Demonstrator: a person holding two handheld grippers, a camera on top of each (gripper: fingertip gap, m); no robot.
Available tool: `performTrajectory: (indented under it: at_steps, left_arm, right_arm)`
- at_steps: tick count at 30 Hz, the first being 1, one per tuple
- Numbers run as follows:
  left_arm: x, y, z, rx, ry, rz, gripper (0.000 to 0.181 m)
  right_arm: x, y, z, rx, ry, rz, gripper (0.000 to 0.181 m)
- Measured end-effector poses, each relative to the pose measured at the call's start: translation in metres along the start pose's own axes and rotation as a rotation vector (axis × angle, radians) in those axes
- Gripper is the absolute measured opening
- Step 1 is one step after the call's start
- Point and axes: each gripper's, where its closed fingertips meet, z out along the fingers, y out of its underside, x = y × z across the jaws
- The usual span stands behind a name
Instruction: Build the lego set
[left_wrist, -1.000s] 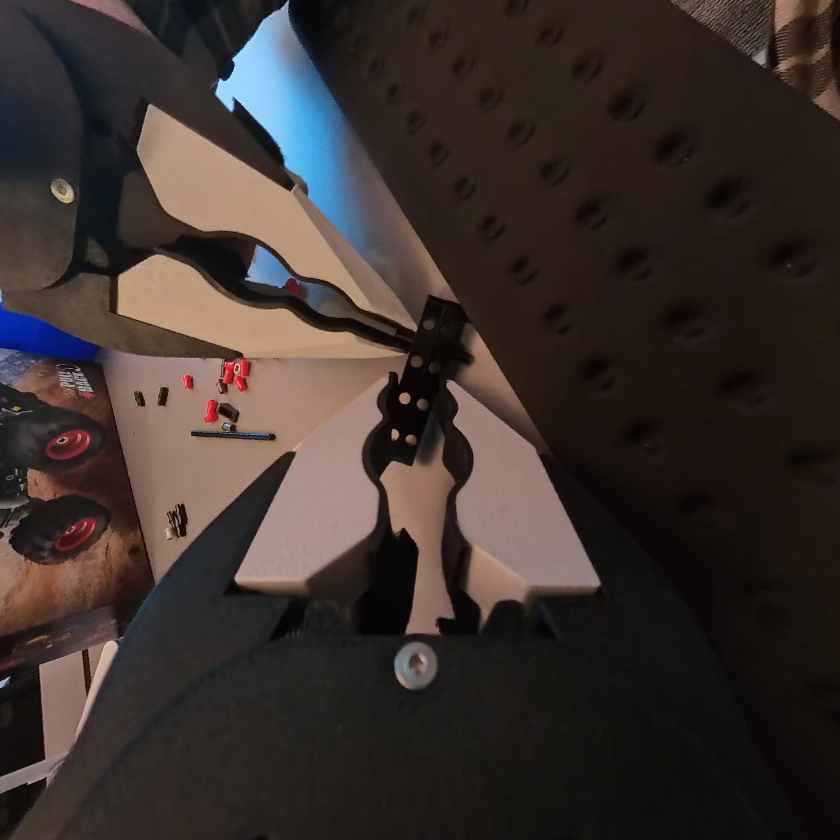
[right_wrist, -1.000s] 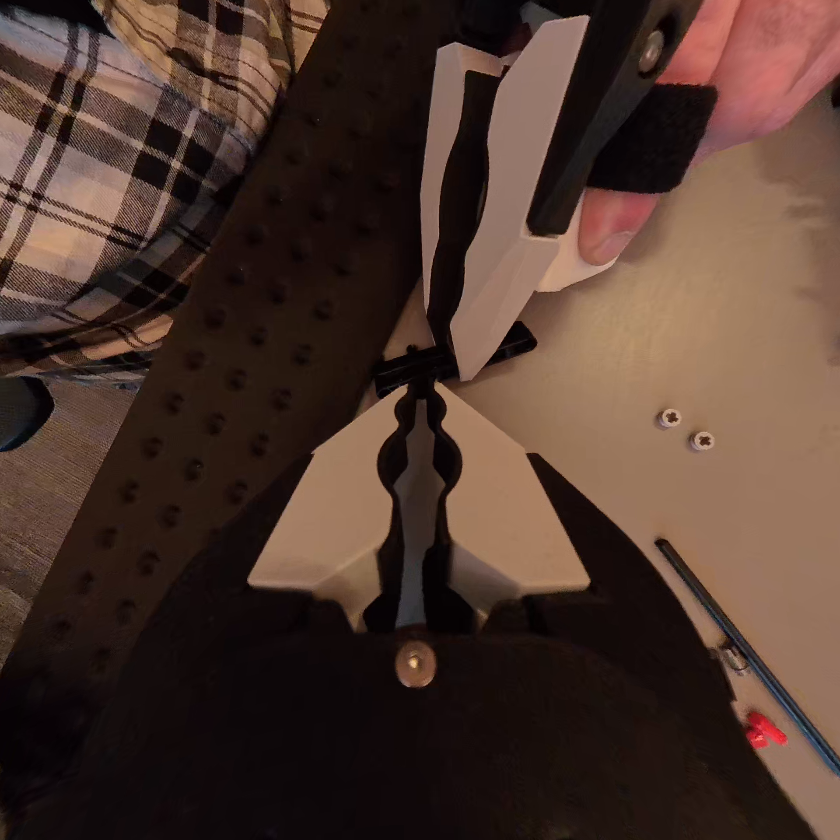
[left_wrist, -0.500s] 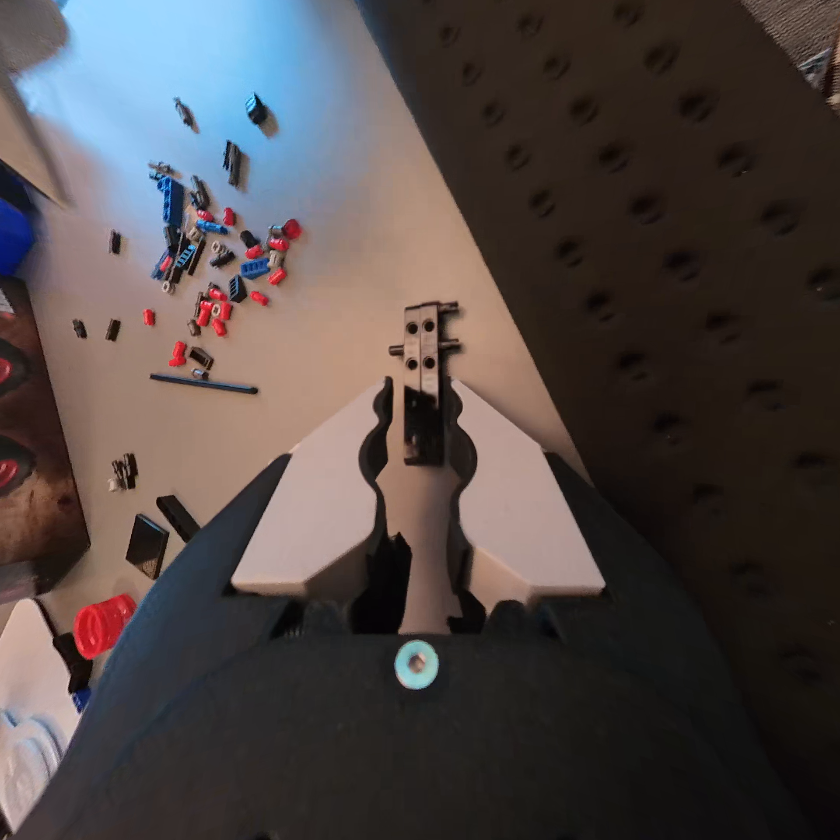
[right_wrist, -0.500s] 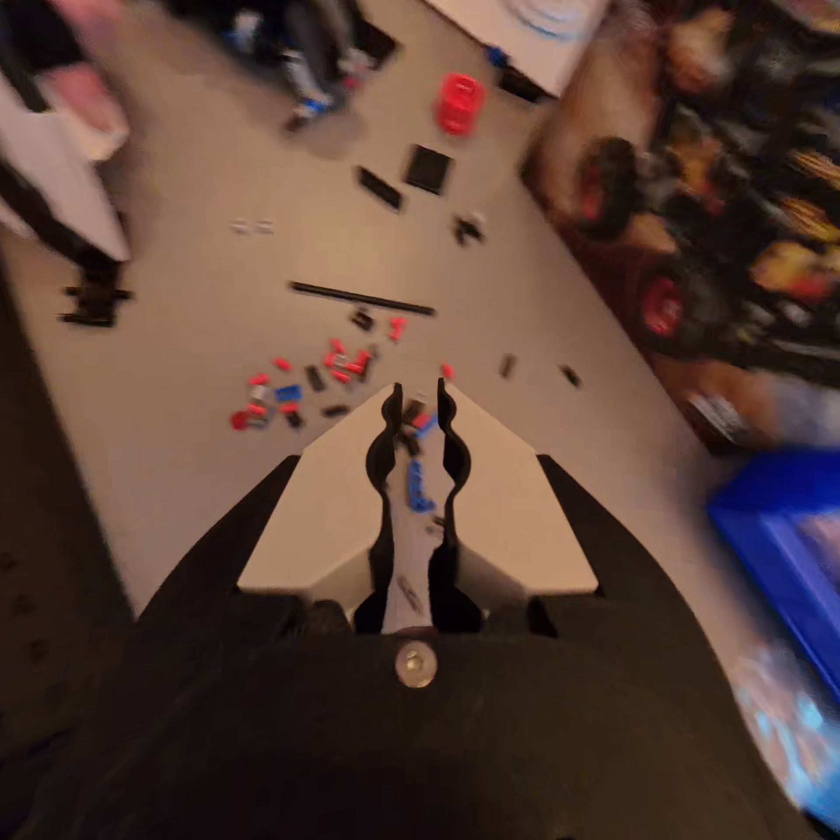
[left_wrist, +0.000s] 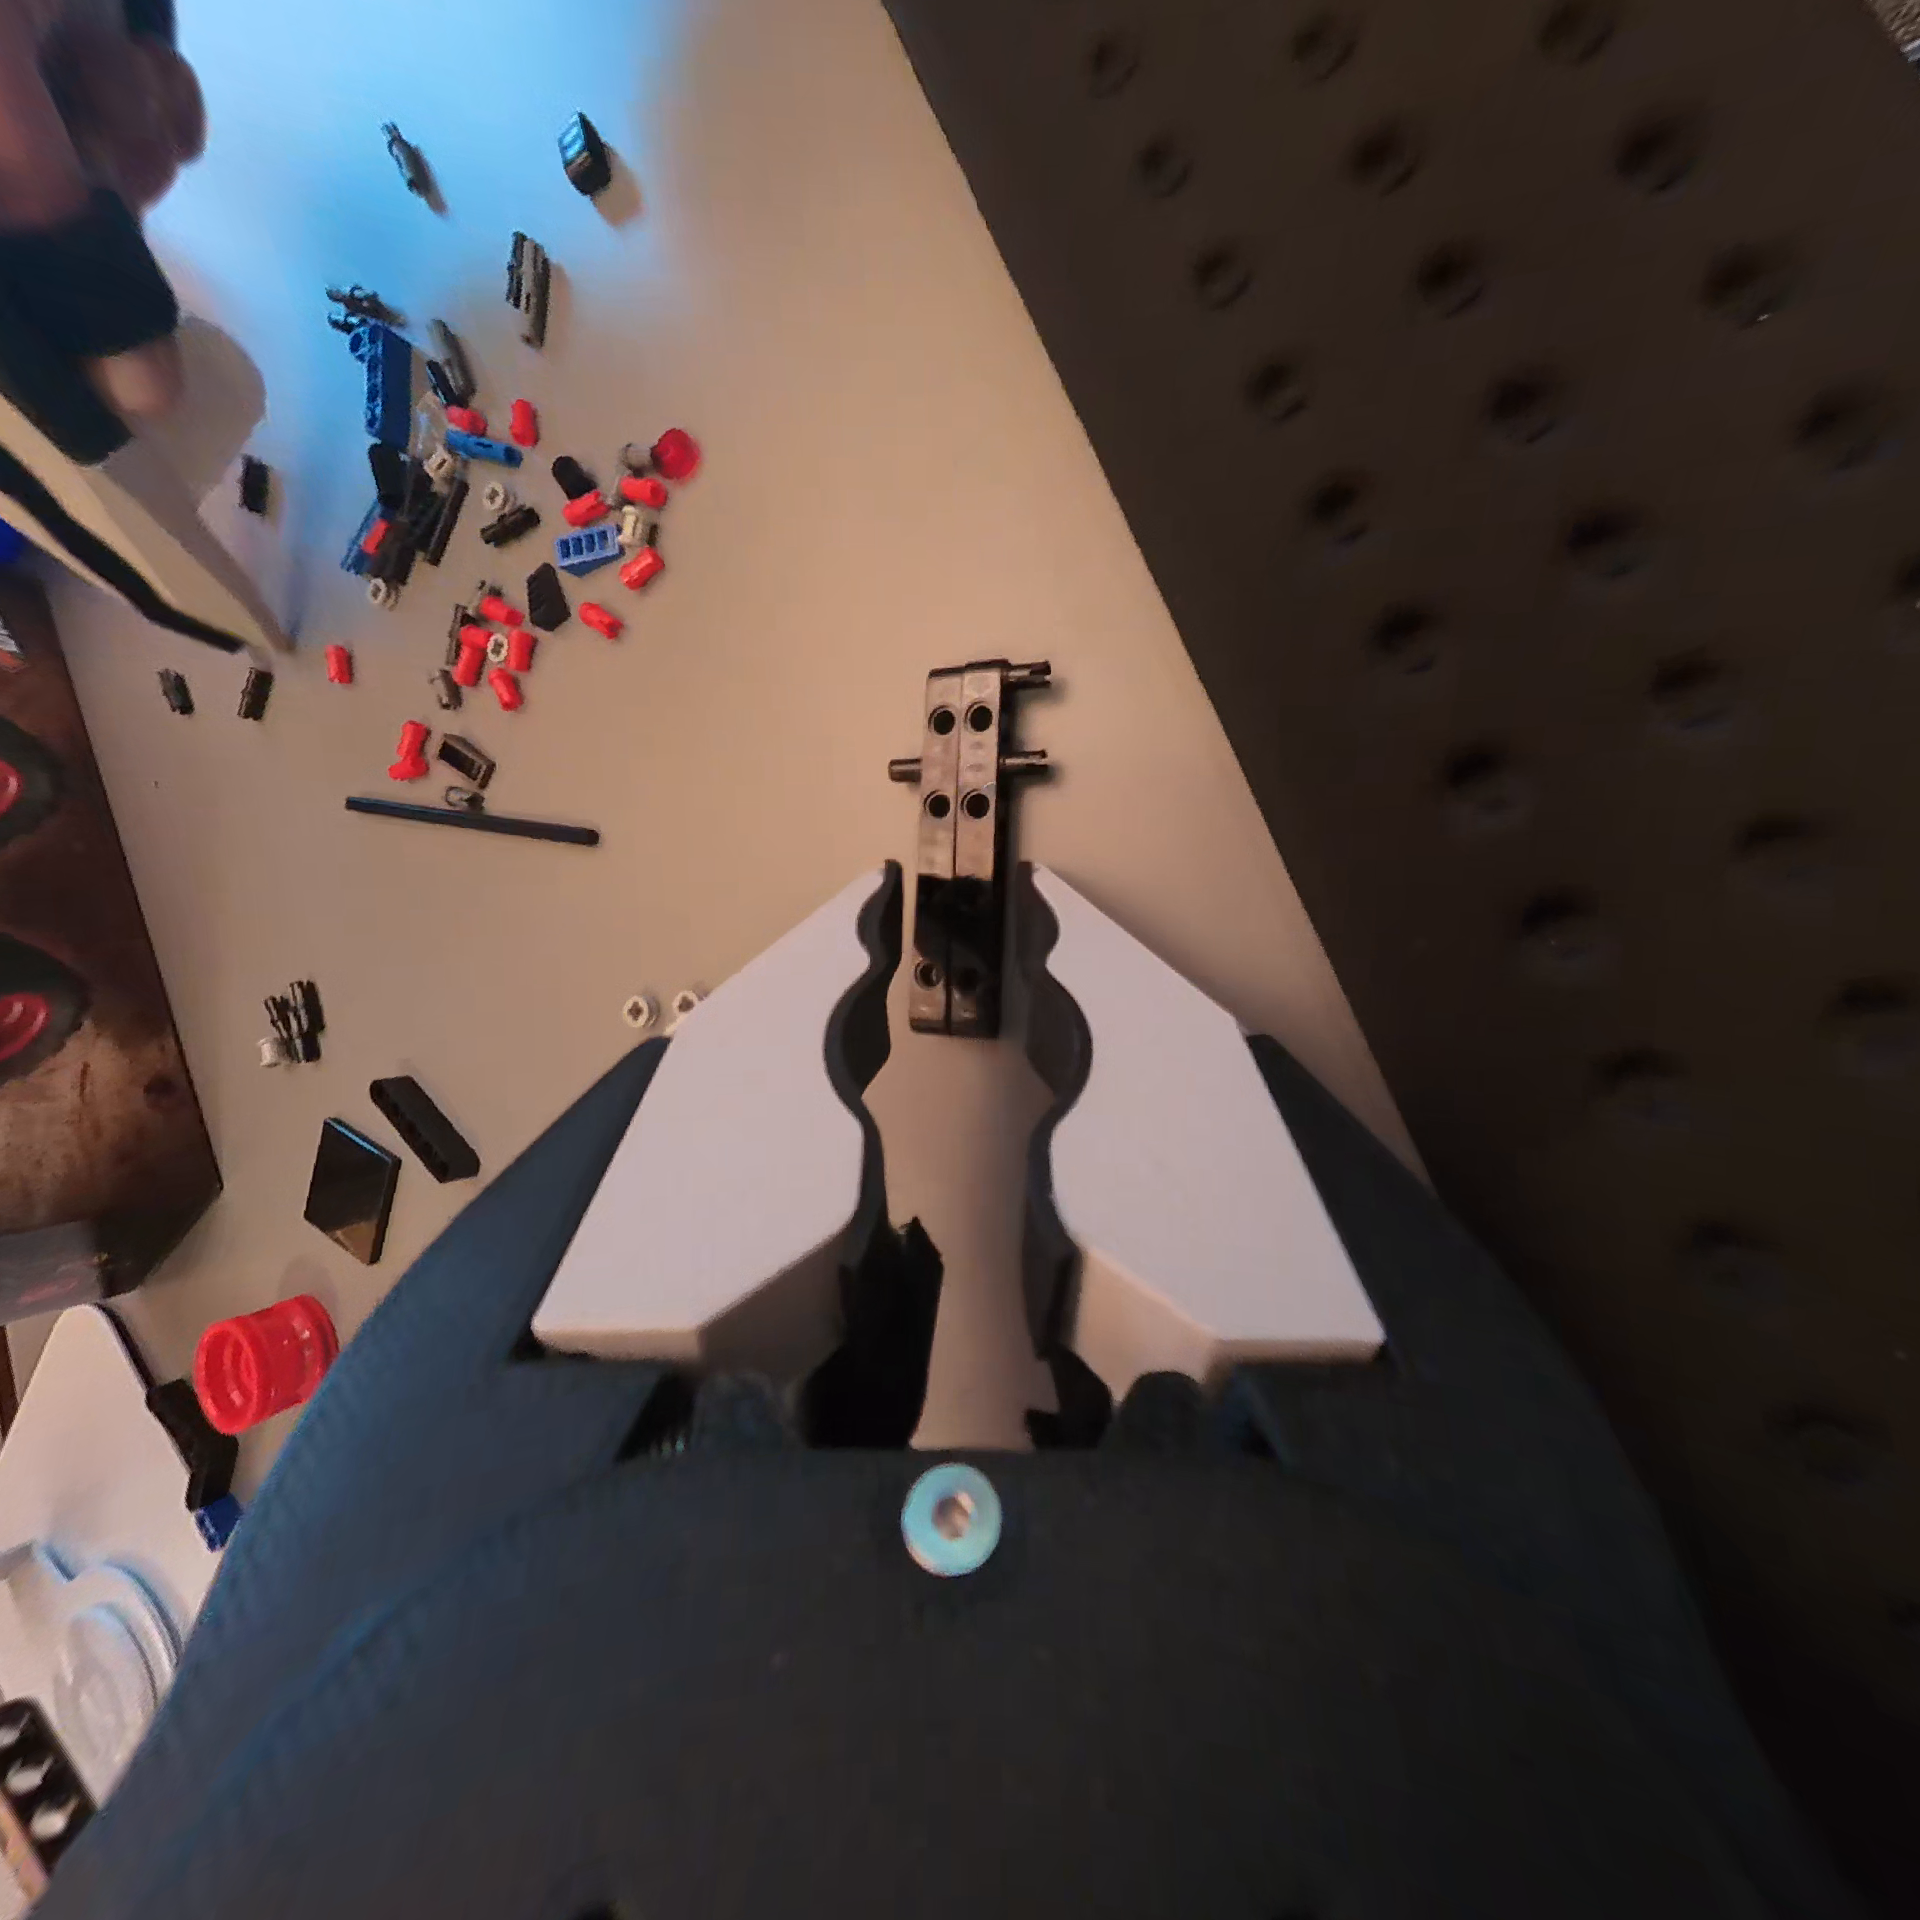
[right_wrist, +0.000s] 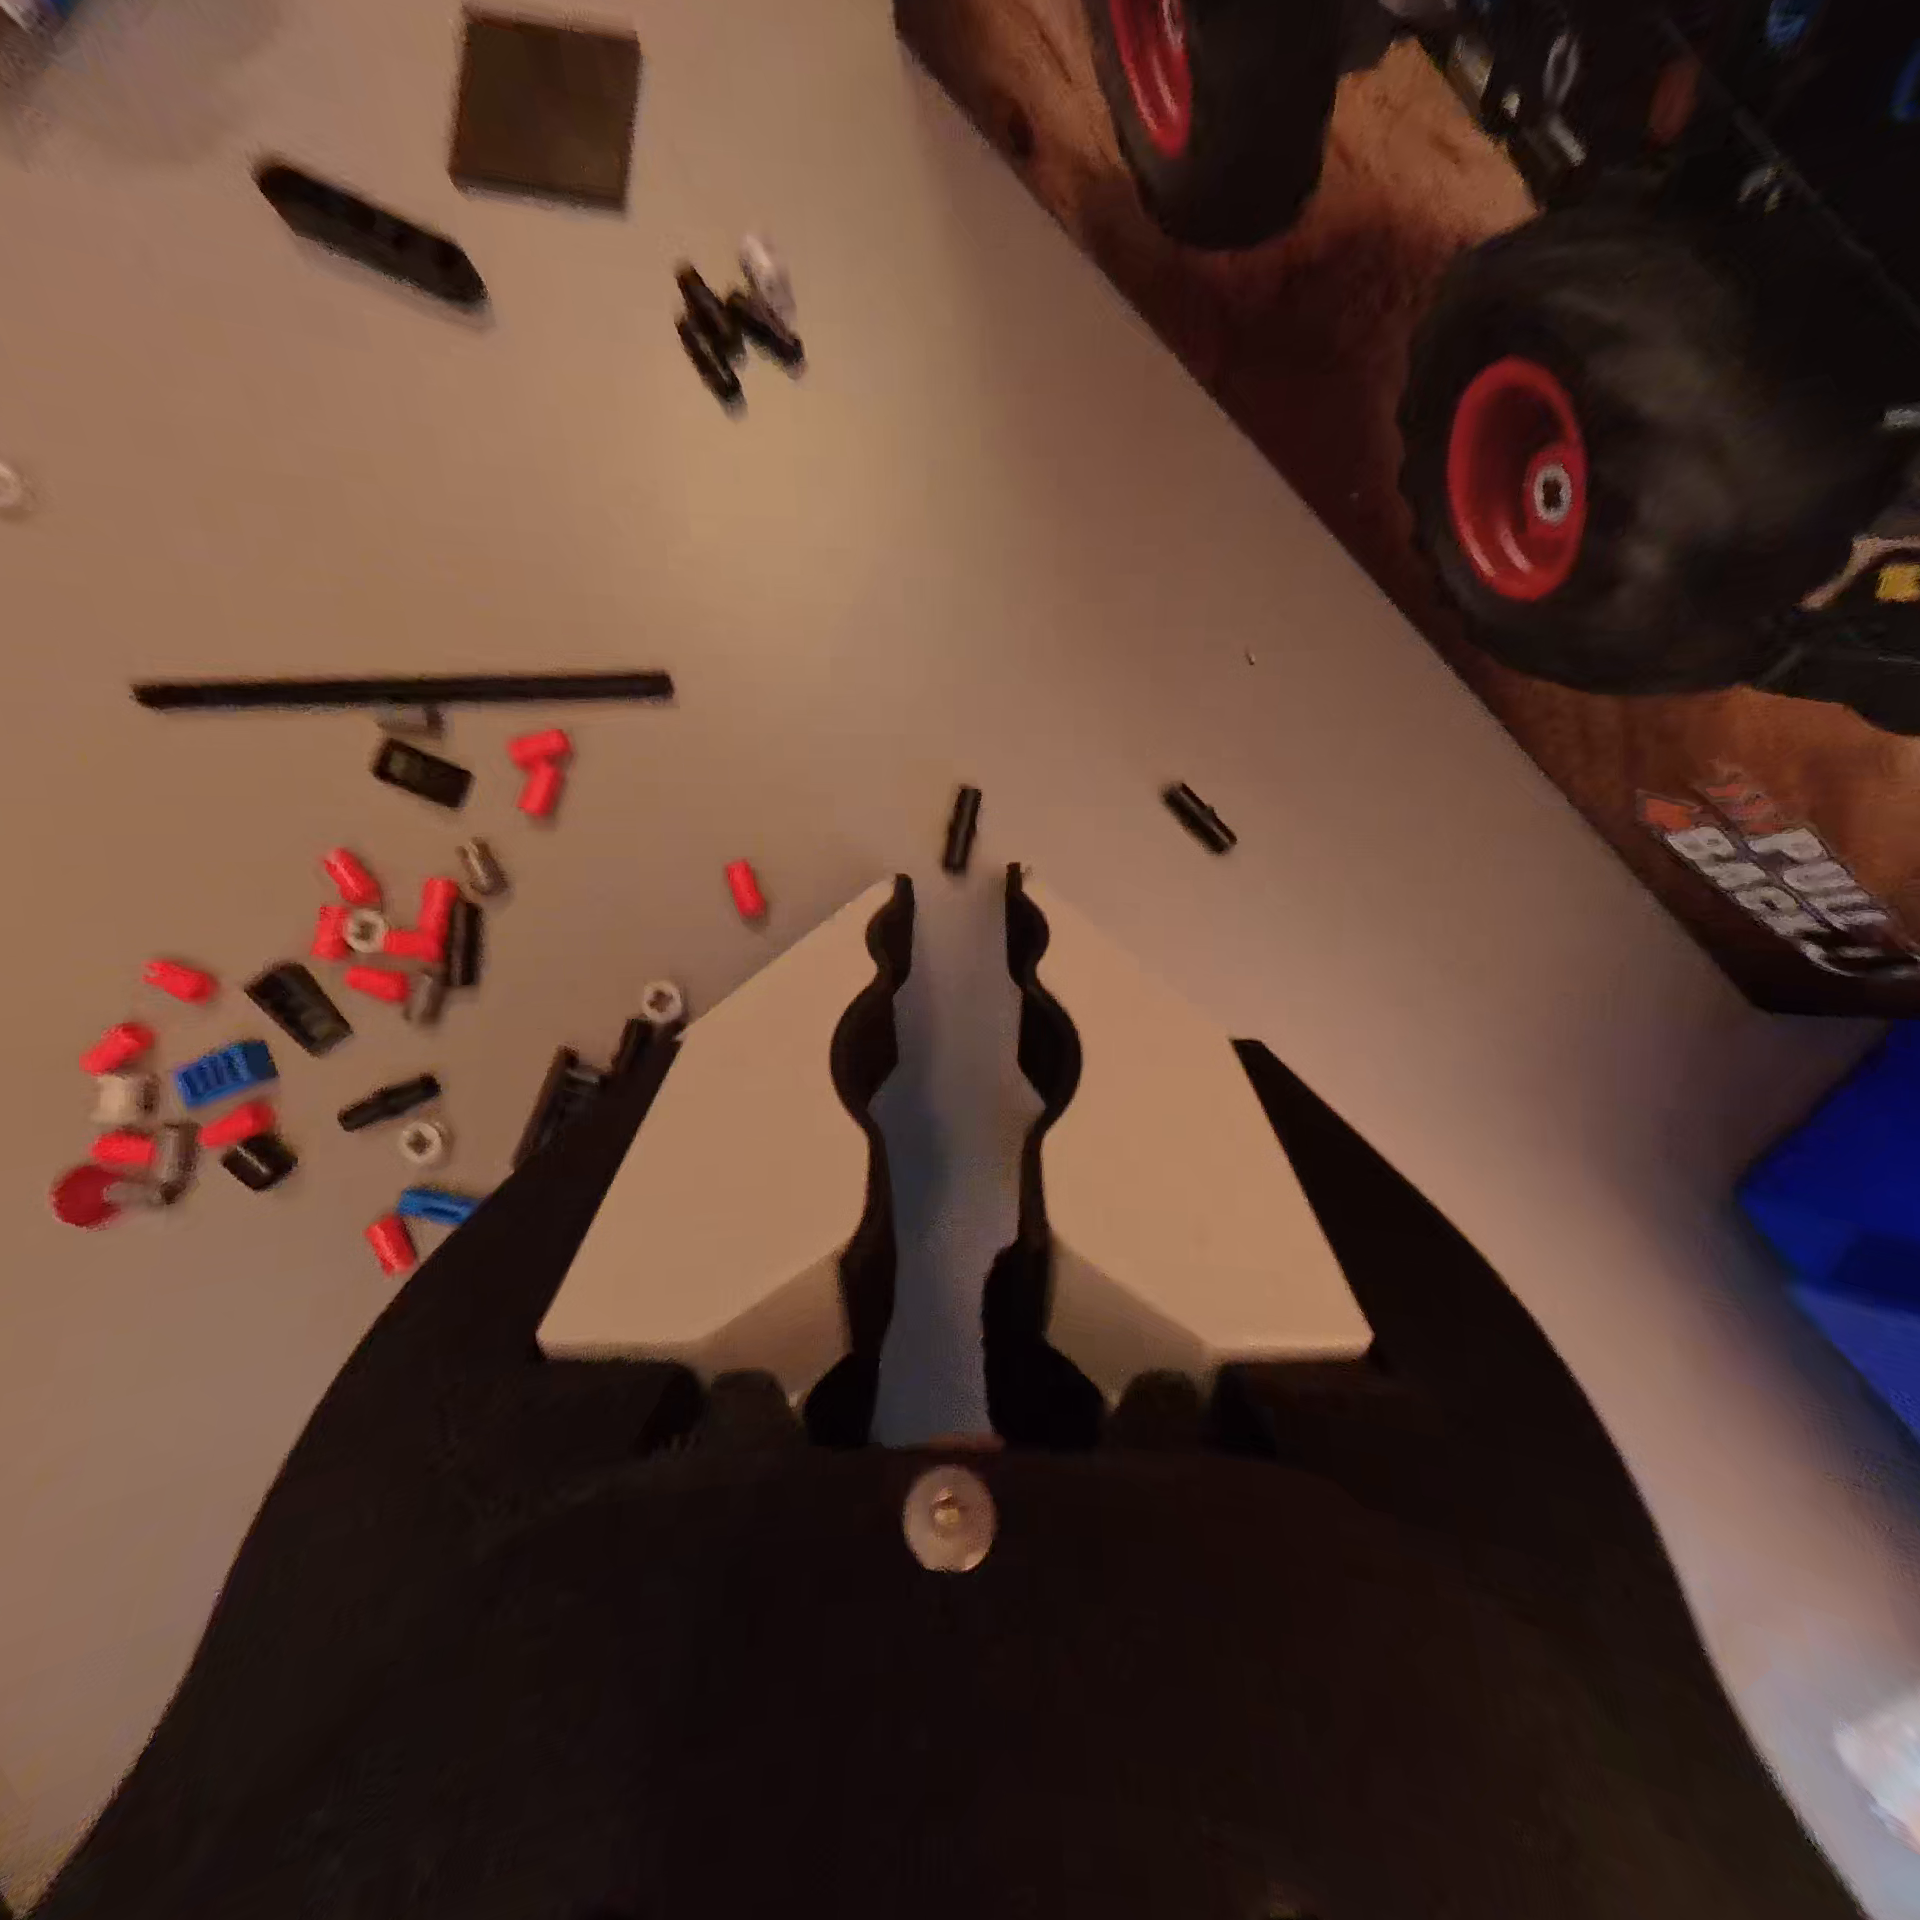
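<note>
Black pin: a short black plastic connector pin lies on the beige table, just beyond my right gripper, apart from both tips.
Long axis: I see it run nearly along the fingers, tilted slightly.
Nearer arm: right, I judge; its jaws stand slightly parted and hold nothing.
Left gripper: I have it clamped on the near end of the black two-beam assembly with side pins, which points straight ahead.
Next, I judge: advance, close on the pin.
</note>
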Motion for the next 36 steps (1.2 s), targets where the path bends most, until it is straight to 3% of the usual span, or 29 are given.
performTrajectory:
  at_steps: [5, 13, 23, 28, 33, 36]
  left_arm:
    - [0.003, 0.001, -0.002, 0.001, 0.016, -0.005, 0.019]
    - [0.001, 0.008, -0.005, -0.039, 0.002, -0.01, 0.02]
    - [-0.008, 0.022, -0.01, -0.114, -0.06, -0.041, 0.015]
    - [-0.03, 0.033, -0.013, -0.159, -0.185, -0.045, 0.024]
    - [-0.028, 0.037, -0.015, -0.168, -0.182, -0.103, 0.029]
    - [-0.022, 0.026, -0.016, -0.112, -0.156, -0.148, 0.031]
  right_arm:
    - [0.002, -0.006, 0.007, 0.013, -0.038, 0.045, 0.002]
    - [-0.016, -0.014, 0.001, 0.046, -0.052, -0.018, 0.002]
    - [-0.108, -0.047, -0.036, 0.173, -0.144, -0.228, 0.002]
    - [-0.157, -0.04, -0.031, 0.165, -0.232, -0.309, 0.002]
    - [-0.18, -0.023, -0.018, 0.113, -0.285, -0.357, 0.002]
    - [-0.189, -0.015, -0.015, 0.087, -0.313, -0.388, 0.002]
